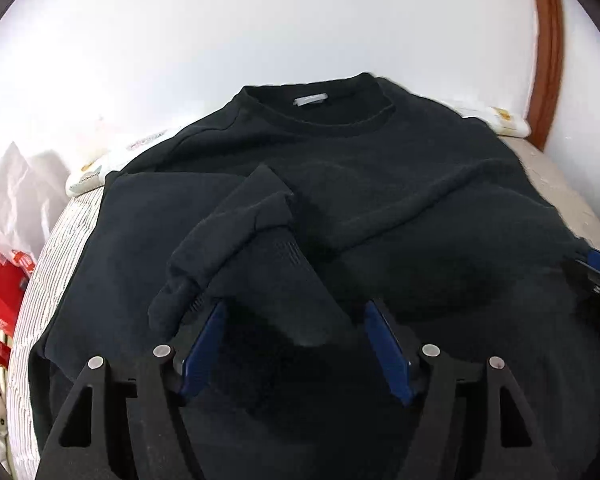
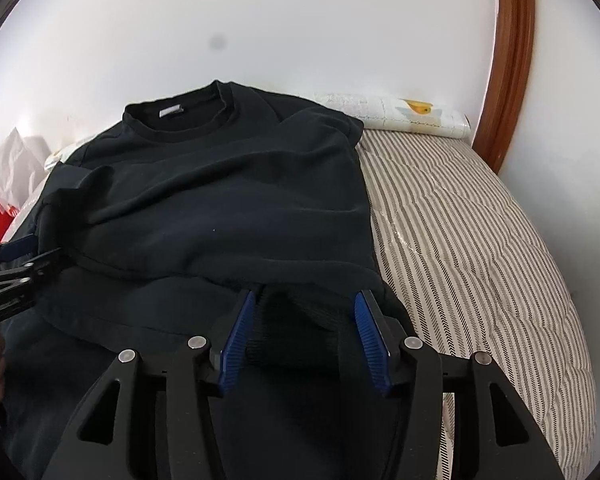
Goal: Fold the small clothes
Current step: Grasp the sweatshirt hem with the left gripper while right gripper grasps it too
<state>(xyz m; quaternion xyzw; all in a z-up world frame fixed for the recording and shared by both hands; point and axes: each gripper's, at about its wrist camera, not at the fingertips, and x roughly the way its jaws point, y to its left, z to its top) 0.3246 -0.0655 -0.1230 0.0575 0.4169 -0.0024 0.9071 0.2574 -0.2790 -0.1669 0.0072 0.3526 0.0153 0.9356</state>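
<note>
- In the left wrist view we look from just behind the left gripper (image 1: 294, 316), forward along its two blue pads and down onto the black sweatshirt (image 1: 340, 168), which lies very near and fills the middle of the picture.
- This view faces the white wall (image 1: 260, 20); the right gripper (image 1: 598, 276) shows at its right edge.
- In the right wrist view we look from behind the right gripper (image 2: 306, 316), also downward and toward the same wall (image 2: 300, 12), from a place more to the right.
- Here the striped bedcover (image 2: 480, 220) is on the right, and the left gripper (image 2: 18, 258) at the left edge.
- Both views share the sweatshirt (image 2: 228, 184), its collar and the wooden frame (image 2: 512, 60).
</note>
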